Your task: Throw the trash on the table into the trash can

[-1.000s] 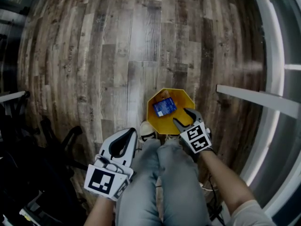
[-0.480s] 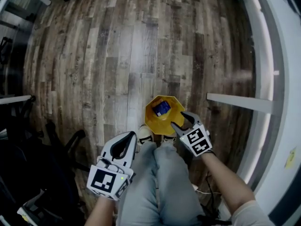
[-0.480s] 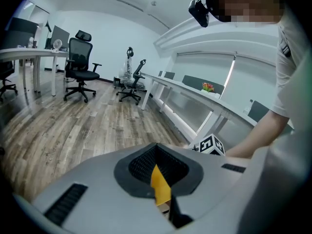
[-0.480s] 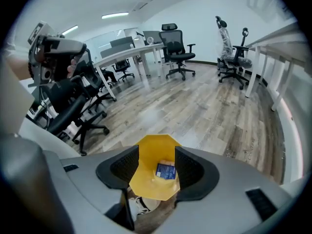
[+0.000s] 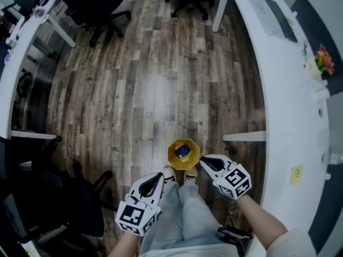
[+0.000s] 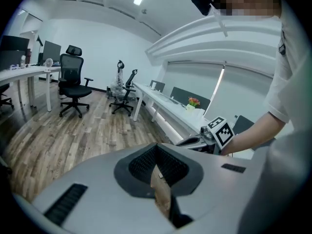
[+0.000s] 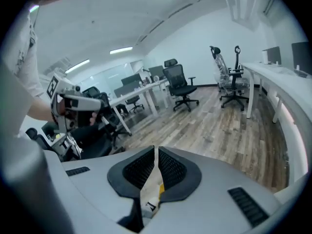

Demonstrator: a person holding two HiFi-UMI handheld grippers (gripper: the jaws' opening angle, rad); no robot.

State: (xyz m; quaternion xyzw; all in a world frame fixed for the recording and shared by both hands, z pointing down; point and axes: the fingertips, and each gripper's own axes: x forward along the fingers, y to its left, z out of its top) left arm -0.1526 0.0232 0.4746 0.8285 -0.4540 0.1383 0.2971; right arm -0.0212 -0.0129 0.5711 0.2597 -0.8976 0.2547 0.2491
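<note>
The left gripper has its jaws pressed together, empty. The right gripper has just been closing its jaws to a slit, nothing between them. The yellow trash can stands on the floor near both gripper tips and holds a blue packet.

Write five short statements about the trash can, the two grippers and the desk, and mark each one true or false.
1. The yellow trash can stands on the wooden floor. True.
2. The trash can is empty. False: a blue item lies inside it.
3. The right gripper holds a piece of trash. False: its jaws have just been closing, and nothing is between them.
4. The left gripper has its jaws together. True.
5. The flowers stand on the floor. False: they stand on the white desk at the right of the head view.
</note>
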